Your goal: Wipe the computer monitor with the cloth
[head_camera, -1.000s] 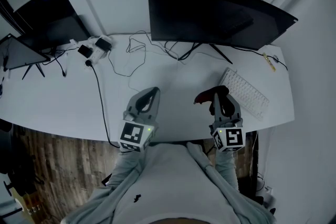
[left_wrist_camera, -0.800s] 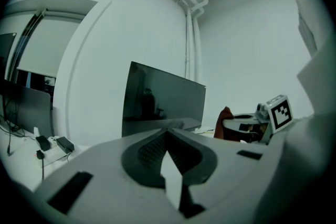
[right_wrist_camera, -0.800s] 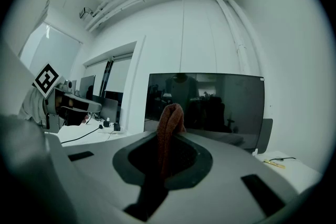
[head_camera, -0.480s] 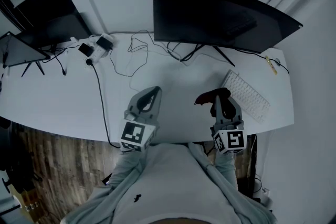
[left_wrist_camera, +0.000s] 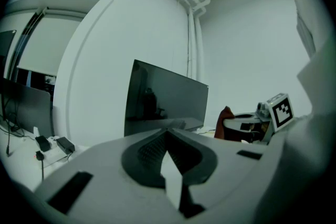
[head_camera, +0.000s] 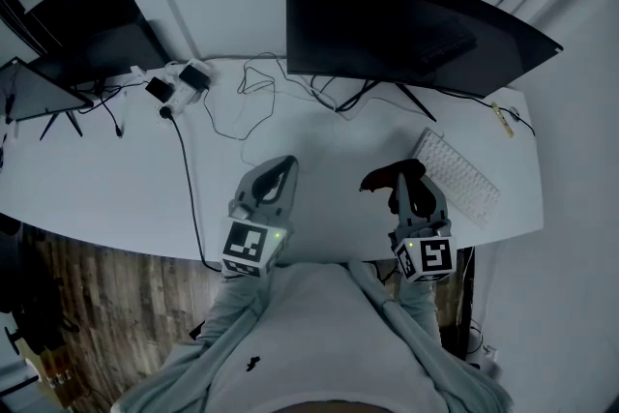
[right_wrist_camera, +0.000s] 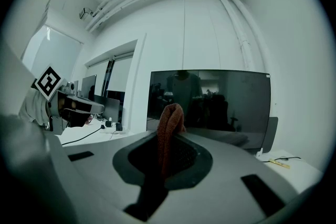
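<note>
Right, your right gripper (head_camera: 404,173) has its jaws pinched together on the cloth (right_wrist_camera: 169,122), a rust-red knitted rag. One fold stands up past the jaw tips and the rest sags down between them. It looks light, soft and limp, so it will likely drape and bunch rather than lie flat, and it should not slip from that grip. You already hold it about where you want it. Lead with the loose fold, so that the knit and not the hard jaw tips meets the glass. Your left gripper (head_camera: 279,171) hovers over the near edge of the desk (head_camera: 116,189) with its jaws closed on each other and nothing between them. The monitor (head_camera: 406,19) stands at the back of the desk, dark and unlit, well apart from both grippers, with a keyboard (head_camera: 455,177) lying just beyond your right gripper. The screen is probably easy to mark, and its thin-legged stand (head_camera: 377,94) may rock, so press gently. Mind the loose cables (head_camera: 247,102) in front of the stand as you reach.
</note>
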A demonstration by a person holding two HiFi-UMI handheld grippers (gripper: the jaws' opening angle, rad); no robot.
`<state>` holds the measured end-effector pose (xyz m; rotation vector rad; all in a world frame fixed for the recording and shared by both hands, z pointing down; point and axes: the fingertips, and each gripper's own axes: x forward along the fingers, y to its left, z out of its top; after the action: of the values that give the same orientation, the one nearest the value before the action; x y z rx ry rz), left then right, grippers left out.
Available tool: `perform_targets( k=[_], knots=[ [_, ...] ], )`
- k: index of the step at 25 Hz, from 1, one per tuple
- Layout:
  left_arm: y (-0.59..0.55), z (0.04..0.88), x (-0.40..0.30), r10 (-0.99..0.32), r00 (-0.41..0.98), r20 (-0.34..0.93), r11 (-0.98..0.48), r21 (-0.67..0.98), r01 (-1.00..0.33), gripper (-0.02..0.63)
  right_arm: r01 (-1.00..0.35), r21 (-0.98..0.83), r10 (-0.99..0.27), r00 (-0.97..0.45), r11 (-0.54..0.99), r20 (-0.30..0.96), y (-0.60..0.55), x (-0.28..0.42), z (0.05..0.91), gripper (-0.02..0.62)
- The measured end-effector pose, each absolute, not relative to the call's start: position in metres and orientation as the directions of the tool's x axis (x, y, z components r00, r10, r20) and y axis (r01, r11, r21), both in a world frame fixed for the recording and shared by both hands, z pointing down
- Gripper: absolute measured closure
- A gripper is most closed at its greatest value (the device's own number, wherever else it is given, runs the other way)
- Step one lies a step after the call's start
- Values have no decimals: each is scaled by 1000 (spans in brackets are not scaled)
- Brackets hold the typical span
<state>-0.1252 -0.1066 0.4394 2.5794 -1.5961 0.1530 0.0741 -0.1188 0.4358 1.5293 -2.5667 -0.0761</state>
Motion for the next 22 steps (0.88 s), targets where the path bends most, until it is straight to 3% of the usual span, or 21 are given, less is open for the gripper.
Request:
perform_targets(
  k=[22],
  knots=[
    [-102,440,-131,-885,445,137,-445,32,-895,586,-884,95,-888,-446,457,114,-110,74,440,560]
  ],
)
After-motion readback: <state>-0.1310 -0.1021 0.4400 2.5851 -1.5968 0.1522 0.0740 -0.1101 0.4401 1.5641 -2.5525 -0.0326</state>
